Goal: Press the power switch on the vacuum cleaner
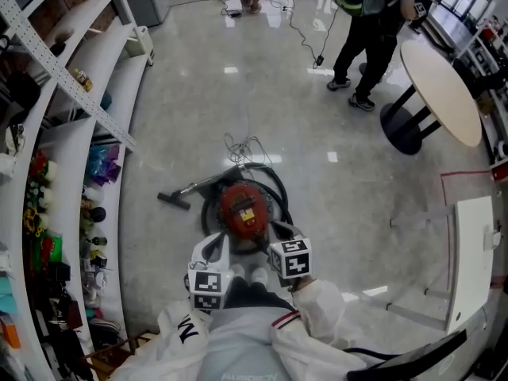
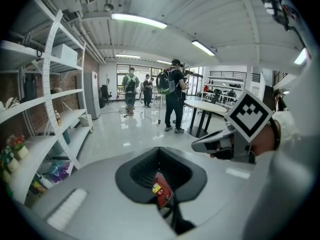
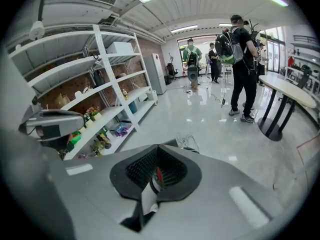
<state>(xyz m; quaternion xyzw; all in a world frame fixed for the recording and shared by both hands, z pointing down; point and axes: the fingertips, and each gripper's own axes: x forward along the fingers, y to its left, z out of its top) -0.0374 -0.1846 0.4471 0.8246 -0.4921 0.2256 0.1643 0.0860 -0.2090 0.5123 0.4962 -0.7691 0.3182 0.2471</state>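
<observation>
Left gripper [image 2: 160, 151], right gripper [image 3: 157, 149]; vacuum cleaner [image 1: 242, 209] near shelves [image 1: 94, 63]

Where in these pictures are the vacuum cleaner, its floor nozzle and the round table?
vacuum cleaner [image 1: 242, 209]: head view, on its red body.
floor nozzle [image 1: 174, 201]: head view, on the dark head at the wand's end.
round table [image 1: 441, 92]: head view, on the pale tabletop.
</observation>
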